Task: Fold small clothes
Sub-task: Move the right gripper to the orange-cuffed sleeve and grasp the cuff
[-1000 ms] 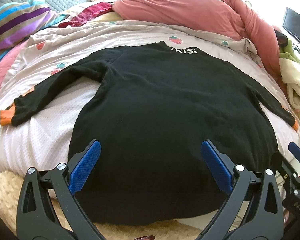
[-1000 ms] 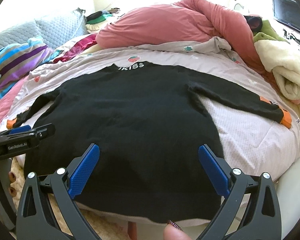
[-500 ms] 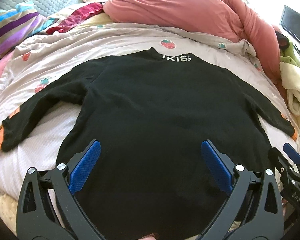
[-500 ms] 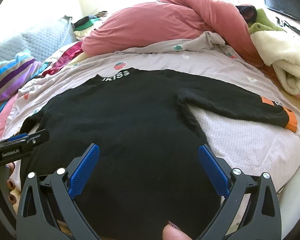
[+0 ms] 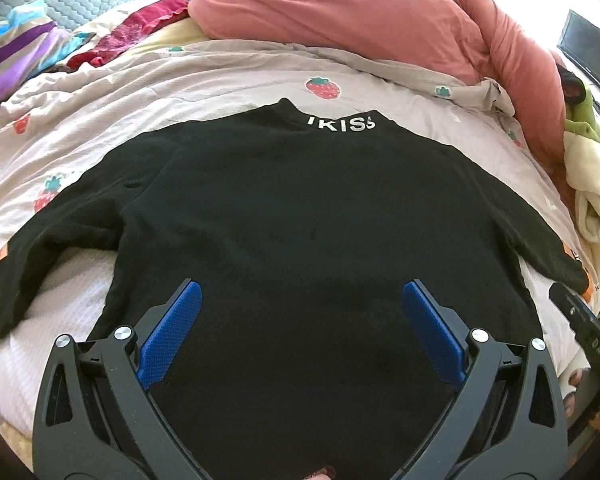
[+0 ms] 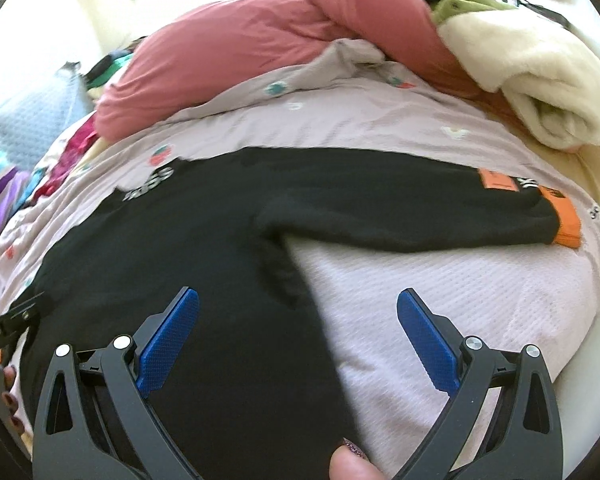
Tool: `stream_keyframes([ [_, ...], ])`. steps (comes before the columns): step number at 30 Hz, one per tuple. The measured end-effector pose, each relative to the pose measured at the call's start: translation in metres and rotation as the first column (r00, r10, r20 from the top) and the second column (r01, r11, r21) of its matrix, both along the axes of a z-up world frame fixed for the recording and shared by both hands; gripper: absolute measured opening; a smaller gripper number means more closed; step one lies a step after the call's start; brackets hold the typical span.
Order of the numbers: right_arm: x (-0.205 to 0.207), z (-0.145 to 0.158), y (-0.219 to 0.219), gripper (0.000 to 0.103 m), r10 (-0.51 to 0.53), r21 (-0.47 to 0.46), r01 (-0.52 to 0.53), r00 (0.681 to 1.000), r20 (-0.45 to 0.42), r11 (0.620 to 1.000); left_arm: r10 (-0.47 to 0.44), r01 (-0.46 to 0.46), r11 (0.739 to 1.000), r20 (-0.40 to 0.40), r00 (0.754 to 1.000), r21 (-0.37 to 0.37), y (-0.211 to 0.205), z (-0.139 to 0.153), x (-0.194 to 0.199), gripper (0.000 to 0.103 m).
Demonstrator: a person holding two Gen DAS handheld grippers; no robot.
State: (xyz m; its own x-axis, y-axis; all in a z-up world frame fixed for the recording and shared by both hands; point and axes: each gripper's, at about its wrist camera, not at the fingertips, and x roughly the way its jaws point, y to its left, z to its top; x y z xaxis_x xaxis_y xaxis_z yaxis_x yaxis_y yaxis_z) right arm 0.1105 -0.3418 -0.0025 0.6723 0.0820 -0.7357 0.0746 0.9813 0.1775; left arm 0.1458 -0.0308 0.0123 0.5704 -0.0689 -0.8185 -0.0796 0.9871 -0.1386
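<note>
A small black long-sleeved top (image 5: 300, 208) lies flat on the bed, collar lettering at the far end, both sleeves spread out with orange cuffs. My left gripper (image 5: 300, 300) is open and empty, low over the top's lower body. My right gripper (image 6: 298, 308) is open and empty over the top's right side edge, where black fabric (image 6: 204, 248) meets the sheet. The right sleeve (image 6: 400, 204) stretches to the right and ends in an orange cuff (image 6: 564, 220). The hem is hidden below both grippers.
The top rests on a pale strawberry-print sheet (image 5: 228, 68). A bunched pink duvet (image 5: 360, 12) lies behind it. A cream fleece blanket (image 6: 540, 80) is heaped at the right. Striped and red textiles (image 5: 28, 56) lie at the far left.
Both grippers have moved forward and lower over the top. The right gripper has also swung to the right, toward the right sleeve. Both stay open.
</note>
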Motion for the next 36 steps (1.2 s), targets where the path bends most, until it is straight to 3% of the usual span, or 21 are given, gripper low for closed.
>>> stream_keyframes([
  [8,0.016,-0.008,-0.05,0.099,-0.153,0.039,0.154,0.988,-0.034,0.987,-0.01,0.011,1.0,-0.027,1.0,0.012,-0.007,-0.009,0.028,0.095],
  [17,0.021,-0.032,-0.116,0.099,-0.36,0.083,0.37,0.926,-0.11,0.925,-0.016,0.016,1.0,-0.053,0.998,0.009,-0.016,-0.018,0.06,0.095],
  [32,0.043,-0.045,-0.193,0.098,-0.545,0.174,0.544,0.837,-0.043,0.821,0.0,-0.001,1.0,-0.093,0.996,-0.021,-0.013,-0.035,0.098,0.095],
  [34,0.046,-0.046,-0.198,0.089,-0.564,0.179,0.559,0.825,-0.026,0.81,0.003,-0.005,1.0,-0.099,0.995,-0.022,-0.013,-0.037,0.099,0.095],
  [36,0.048,-0.048,-0.203,0.067,-0.585,0.194,0.576,0.811,-0.014,0.794,0.004,-0.006,1.0,-0.103,0.995,-0.026,-0.012,-0.037,0.1,0.095],
])
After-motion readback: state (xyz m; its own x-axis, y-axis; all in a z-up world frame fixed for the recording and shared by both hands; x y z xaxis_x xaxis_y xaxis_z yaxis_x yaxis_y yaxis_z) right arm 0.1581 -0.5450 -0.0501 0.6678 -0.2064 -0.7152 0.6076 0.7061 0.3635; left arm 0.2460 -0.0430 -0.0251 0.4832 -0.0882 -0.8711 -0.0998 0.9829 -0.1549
